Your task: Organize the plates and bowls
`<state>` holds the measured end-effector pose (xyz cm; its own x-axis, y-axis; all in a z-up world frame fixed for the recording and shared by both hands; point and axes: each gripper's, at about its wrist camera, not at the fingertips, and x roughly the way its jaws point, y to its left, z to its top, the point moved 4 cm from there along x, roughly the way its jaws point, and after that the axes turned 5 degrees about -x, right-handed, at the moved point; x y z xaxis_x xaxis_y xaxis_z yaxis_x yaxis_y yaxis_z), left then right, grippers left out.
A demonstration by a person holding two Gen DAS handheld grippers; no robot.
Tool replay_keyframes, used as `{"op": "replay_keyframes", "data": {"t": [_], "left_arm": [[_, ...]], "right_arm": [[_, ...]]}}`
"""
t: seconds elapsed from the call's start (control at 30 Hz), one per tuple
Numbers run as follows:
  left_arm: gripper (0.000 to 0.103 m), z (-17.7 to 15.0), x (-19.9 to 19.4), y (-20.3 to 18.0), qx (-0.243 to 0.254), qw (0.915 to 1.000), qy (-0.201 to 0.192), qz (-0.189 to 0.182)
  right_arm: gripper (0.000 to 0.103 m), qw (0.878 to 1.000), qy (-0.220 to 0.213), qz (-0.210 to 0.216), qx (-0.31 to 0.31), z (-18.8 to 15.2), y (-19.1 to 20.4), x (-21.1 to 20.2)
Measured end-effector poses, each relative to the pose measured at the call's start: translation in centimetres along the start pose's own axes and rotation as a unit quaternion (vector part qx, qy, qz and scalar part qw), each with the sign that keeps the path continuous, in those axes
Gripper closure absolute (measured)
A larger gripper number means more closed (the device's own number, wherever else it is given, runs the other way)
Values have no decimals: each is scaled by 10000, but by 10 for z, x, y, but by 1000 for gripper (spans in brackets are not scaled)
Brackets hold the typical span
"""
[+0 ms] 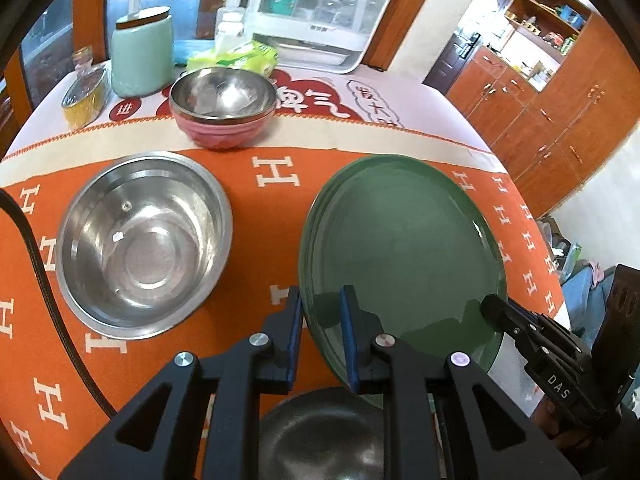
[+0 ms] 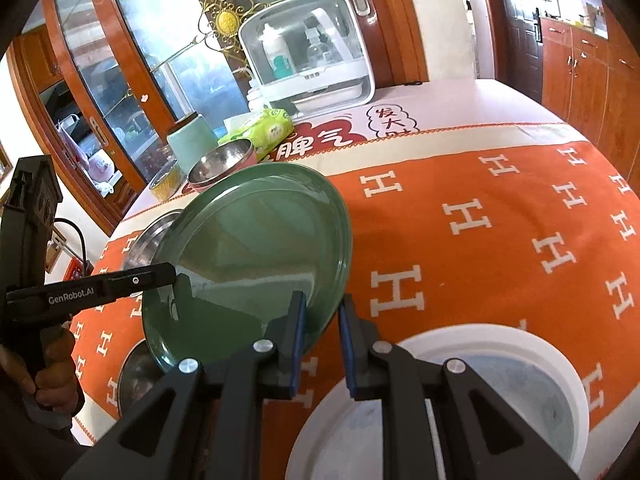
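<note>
A green plate is held tilted above the orange cloth; it also shows in the right wrist view. My left gripper straddles its near-left rim and my right gripper straddles its right rim; both look closed on the rim. The right gripper's fingertip shows at the plate's right edge in the left view. A large steel bowl sits to the left. A steel bowl nested in a pink bowl stands behind. A dark bowl lies under my left gripper. A white plate lies under my right gripper.
At the table's back stand a mint canister, a yellow-banded glass jar, a green wipes pack and a white cabinet box. The table edge drops off at the right, toward wooden cupboards.
</note>
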<state>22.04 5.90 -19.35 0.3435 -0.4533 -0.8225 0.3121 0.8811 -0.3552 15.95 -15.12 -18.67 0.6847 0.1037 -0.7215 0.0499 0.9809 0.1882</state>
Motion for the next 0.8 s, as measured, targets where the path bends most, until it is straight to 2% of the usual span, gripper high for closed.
{"op": "replay_keyframes", "data": {"t": [0.43, 0.8], "left_arm": [[87, -24, -28, -45, 525, 9983, -123, -209], [87, -54, -42, -83, 976, 9949, -66, -242]], "right_arm": [[87, 9985, -385, -238, 321, -24, -12, -56], [87, 9962, -497, -388, 599, -57, -28, -94]]}}
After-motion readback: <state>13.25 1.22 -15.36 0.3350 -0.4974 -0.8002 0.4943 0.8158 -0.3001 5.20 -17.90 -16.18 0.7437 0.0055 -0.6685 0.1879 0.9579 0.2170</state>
